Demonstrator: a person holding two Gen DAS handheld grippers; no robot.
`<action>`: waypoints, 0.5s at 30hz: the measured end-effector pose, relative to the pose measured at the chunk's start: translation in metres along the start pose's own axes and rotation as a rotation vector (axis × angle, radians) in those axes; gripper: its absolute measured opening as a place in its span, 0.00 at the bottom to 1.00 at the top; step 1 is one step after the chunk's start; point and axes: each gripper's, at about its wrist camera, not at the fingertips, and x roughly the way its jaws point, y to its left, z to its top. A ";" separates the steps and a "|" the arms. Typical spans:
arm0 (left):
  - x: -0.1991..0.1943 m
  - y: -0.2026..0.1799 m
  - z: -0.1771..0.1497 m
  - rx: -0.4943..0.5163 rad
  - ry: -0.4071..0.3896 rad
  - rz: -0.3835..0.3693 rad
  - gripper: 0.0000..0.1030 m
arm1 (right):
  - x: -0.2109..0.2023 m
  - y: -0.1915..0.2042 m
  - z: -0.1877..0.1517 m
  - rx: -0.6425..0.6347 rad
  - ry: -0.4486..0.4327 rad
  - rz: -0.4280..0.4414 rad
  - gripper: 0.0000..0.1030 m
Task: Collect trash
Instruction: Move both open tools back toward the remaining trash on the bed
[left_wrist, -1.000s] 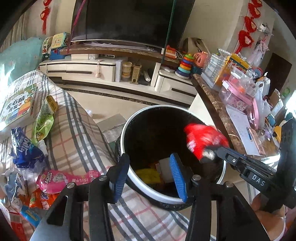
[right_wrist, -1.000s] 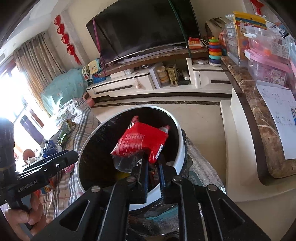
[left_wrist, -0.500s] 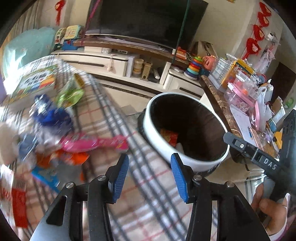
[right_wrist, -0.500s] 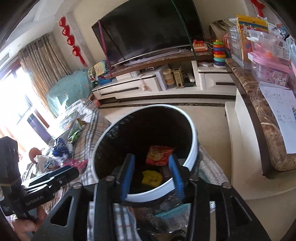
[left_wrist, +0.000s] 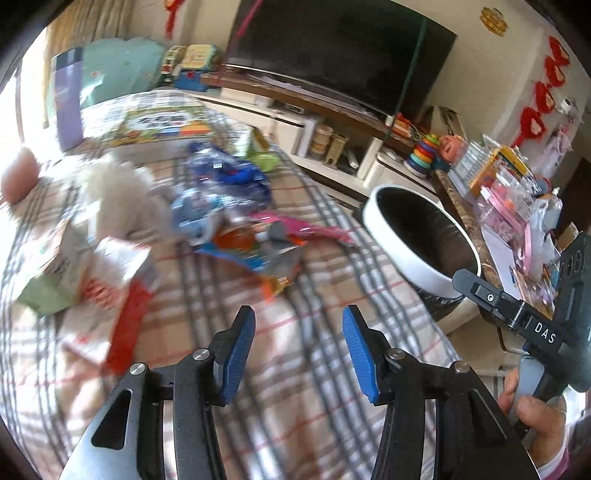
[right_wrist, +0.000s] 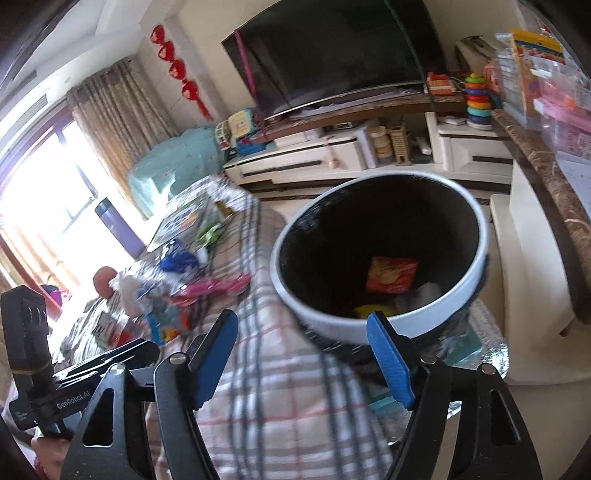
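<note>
Risk of snagging two wrappers at once: pink wrapper (left_wrist: 299, 230), orange packet (left_wrist: 255, 243) and blue bag (left_wrist: 225, 181) lie overlapped on the checked blanket (left_wrist: 314, 369), blurred and hard to separate. Left gripper (left_wrist: 298, 347) half open, empty, now over the blanket instead of over the bin (left_wrist: 424, 273). Right gripper (right_wrist: 303, 354), jaws just opening, wide and empty; red packet (right_wrist: 391, 275) no longer pinched, now inside the bin.

Heap of crinkled snack wrappers (left_wrist: 236, 221) on checked plaid blanket (left_wrist: 303, 369); right of it, white-rimmed round bin (right_wrist: 476, 266) holding orange packet (right_wrist: 391, 275).
</note>
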 end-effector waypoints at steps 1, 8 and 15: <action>-0.005 0.004 -0.003 -0.008 -0.003 0.004 0.47 | 0.001 0.004 -0.002 -0.006 0.004 0.005 0.72; -0.038 0.029 -0.023 -0.059 -0.022 0.027 0.48 | 0.010 0.040 -0.017 -0.078 0.039 0.055 0.74; -0.064 0.046 -0.036 -0.095 -0.055 0.060 0.60 | 0.022 0.071 -0.034 -0.143 0.078 0.094 0.83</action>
